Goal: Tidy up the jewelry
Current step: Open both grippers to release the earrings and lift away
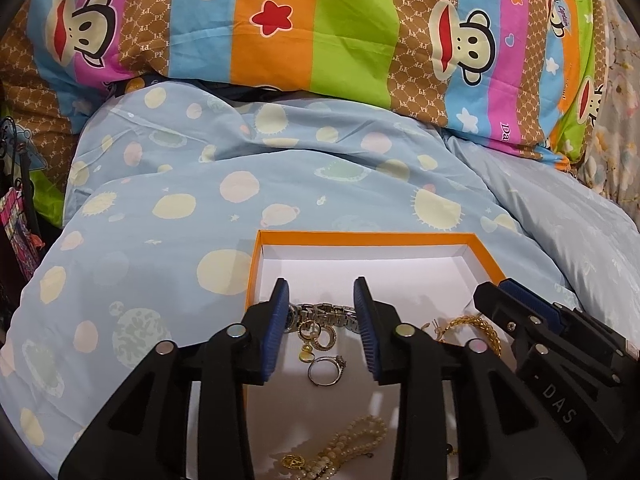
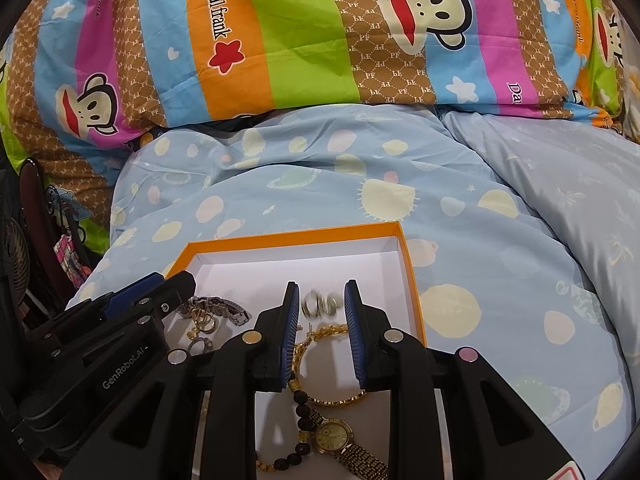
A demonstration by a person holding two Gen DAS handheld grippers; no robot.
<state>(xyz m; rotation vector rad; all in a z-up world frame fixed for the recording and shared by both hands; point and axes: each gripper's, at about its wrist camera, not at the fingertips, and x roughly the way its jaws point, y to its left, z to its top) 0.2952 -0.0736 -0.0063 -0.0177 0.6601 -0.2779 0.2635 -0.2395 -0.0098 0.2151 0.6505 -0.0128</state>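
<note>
An orange box with a white inside (image 1: 400, 264) (image 2: 256, 264) lies on the blue bedding and holds the jewelry. My left gripper (image 1: 322, 292) is open above a silver watch (image 1: 326, 312), gold earrings (image 1: 318, 334) and a silver ring (image 1: 326, 370); a pearl necklace (image 1: 356, 444) lies nearer. My right gripper (image 2: 322, 294) is open, with blurred silver rings (image 2: 320, 304) between its fingertips, not clamped. Below it lie a gold bangle (image 2: 332, 400), a dark bead bracelet (image 2: 302, 412) and a gold watch (image 2: 336, 438). Each gripper shows in the other's view (image 1: 520, 304) (image 2: 140, 284).
The box rests on a soft blue quilt with pale dots (image 1: 160, 220). A striped cartoon-monkey pillow (image 1: 280, 20) lies behind it. A dark fan and clutter (image 2: 16, 248) stand at the left edge of the bed.
</note>
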